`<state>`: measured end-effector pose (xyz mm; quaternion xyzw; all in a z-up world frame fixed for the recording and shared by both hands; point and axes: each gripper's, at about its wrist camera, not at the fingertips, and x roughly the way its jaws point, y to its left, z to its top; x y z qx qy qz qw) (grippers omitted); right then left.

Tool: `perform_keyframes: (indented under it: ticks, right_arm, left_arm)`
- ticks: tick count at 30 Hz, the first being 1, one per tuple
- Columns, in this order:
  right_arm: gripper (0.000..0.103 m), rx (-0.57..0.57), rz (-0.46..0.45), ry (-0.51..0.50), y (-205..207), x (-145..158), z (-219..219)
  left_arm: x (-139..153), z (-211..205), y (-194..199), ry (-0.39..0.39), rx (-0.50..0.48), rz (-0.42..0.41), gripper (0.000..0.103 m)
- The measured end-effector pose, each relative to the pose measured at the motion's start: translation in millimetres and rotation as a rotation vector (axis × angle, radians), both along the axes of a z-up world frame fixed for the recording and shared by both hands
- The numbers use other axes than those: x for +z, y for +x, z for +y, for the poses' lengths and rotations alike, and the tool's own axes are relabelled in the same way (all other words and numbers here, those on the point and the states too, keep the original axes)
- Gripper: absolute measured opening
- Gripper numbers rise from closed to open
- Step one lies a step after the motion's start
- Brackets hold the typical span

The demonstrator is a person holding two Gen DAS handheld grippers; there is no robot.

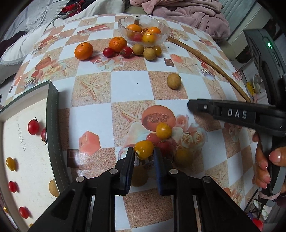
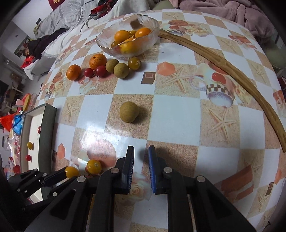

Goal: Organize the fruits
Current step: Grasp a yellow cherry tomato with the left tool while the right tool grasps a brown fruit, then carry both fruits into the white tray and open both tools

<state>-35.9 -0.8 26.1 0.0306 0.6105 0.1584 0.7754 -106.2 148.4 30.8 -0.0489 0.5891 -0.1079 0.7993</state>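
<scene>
My left gripper (image 1: pixel 143 151) is closed around a yellow cherry tomato (image 1: pixel 143 149), just above the table; it also shows in the right wrist view (image 2: pixel 71 171). A second yellow tomato (image 1: pixel 163 130) lies just beyond it. My right gripper (image 2: pixel 141 148) is open and empty, low over the table, with a lone longan (image 2: pixel 129 111) ahead of it. A glass bowl (image 1: pixel 160 25) at the far side holds oranges and tomatoes. Oranges, red tomatoes and longans (image 1: pixel 118 46) lie in front of it. A white tray (image 1: pixel 28 157) at the left holds several sorted fruits.
A curved wooden stick (image 2: pixel 232 69) lies along the table's right side. Blankets and clothes (image 1: pixel 187 12) lie beyond the far edge. The tray's dark rim (image 1: pixel 53 125) stands up next to my left gripper. The right gripper's body (image 1: pixel 237 114) reaches in from the right.
</scene>
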Motion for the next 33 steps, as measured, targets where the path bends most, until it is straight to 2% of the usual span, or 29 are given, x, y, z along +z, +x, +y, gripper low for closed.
perform_keyframes:
  ticks: [1,2,4,5,10,12,13,26,33]
  right_arm:
    - [0.025,0.003,-0.006,-0.002,3,1,2]
    - [0.038,0.006,-0.016,-0.005,6,2,3]
    - [0.057,0.013,-0.053,-0.023,10,4,6]
    - [0.059,0.022,-0.072,-0.029,14,5,9]
    - [0.058,0.056,-0.082,-0.056,31,-2,30]
    - [0.047,0.066,-0.097,-0.089,34,-3,35]
    - [0.027,0.076,-0.095,-0.094,35,-3,36]
    - [0.028,0.029,-0.034,0.020,10,9,15]
    - [0.028,0.065,-0.034,0.042,-4,22,27]
  left_arm:
    - [-1,0,0,0.004,0.000,0.001,0.023]
    - [-1,0,-2,0.006,0.001,0.002,0.023]
    - [-4,0,-1,0.008,0.004,0.009,0.023]
    - [-6,0,-1,0.010,0.006,0.013,0.023]
    - [-11,0,-1,0.014,0.023,0.021,0.023]
    - [-11,0,0,0.014,0.026,0.018,0.023]
    - [-11,-1,0,0.016,0.025,0.017,0.023]
    - [5,8,-1,-0.015,0.038,-0.033,0.023]
    - [20,21,-8,-0.024,0.068,-0.061,0.023]
